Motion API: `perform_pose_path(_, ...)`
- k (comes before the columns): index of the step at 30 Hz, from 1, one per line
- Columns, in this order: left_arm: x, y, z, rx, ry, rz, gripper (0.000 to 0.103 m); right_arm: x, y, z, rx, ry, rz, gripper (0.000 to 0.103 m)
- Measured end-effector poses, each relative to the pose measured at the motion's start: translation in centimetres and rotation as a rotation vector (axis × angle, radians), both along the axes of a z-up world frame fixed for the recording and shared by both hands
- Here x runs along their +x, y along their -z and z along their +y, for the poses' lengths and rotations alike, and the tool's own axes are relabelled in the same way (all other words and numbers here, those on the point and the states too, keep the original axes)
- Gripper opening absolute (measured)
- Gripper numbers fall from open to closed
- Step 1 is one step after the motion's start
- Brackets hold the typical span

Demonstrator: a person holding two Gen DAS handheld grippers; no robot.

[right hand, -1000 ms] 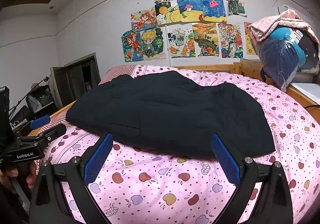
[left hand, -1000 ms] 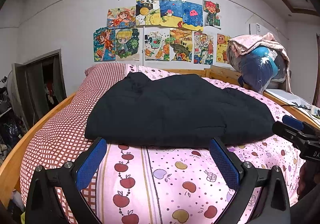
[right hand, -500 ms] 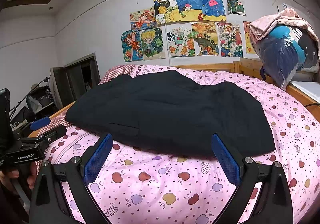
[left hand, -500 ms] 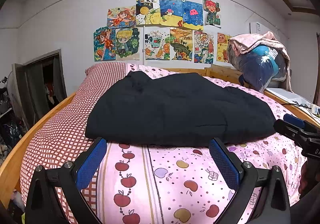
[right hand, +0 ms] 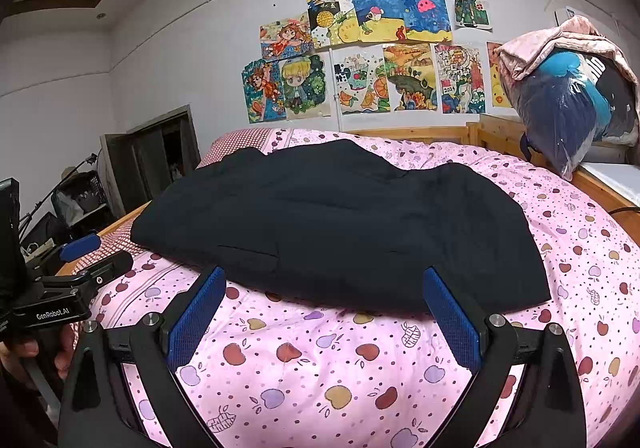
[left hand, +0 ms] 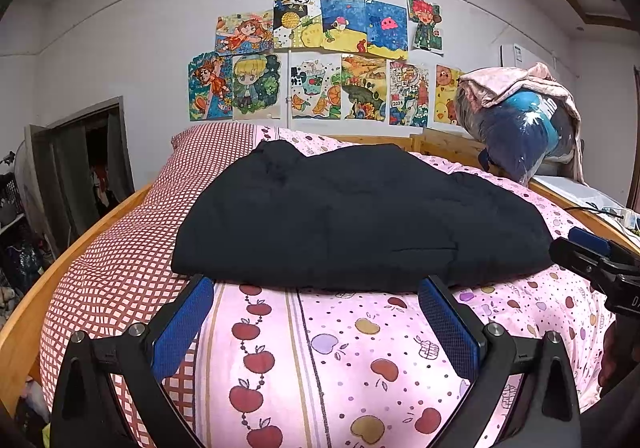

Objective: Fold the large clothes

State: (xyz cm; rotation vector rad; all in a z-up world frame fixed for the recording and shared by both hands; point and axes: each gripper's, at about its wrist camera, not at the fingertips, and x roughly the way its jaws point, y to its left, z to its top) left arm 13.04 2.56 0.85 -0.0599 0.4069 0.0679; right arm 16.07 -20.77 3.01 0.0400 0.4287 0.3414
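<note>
Black jacket [left hand: 352, 216] lies mid-bed, partly folded at most — both jaws open, empty, near edge untouched

Drawings [left hand: 320, 60] on wall — bagged bundle [right hand: 568, 104] at bed's corner.

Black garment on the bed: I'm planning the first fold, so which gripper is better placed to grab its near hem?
Neither clearly. The left gripper and right gripper both hang open just short of the black garment, each near its own corner.
</note>
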Motion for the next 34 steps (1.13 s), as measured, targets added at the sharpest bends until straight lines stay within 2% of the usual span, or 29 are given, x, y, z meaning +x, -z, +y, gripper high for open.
perform_pose_path(18,0.0,0.5,0.5,-0.003,0.002,0.006,0.103,0.1,0.2,0.0,0.001,0.001,0.002,0.097)
perform_pose_path(24,0.1,1.0,1.4,-0.066,0.016,0.029,0.103,0.1,0.1,0.0,0.001,0.001,0.002,0.097)
perform_pose_path(27,-0.3,0.9,1.5,-0.052,-0.009,0.015,0.103,0.1,0.1,0.0,0.000,0.002,0.002,0.097)
perform_pose_path(34,-0.6,0.7,0.9,-0.022,0.007,-0.003,0.103,0.1,0.2,0.1,0.002,0.003,0.005,0.097)
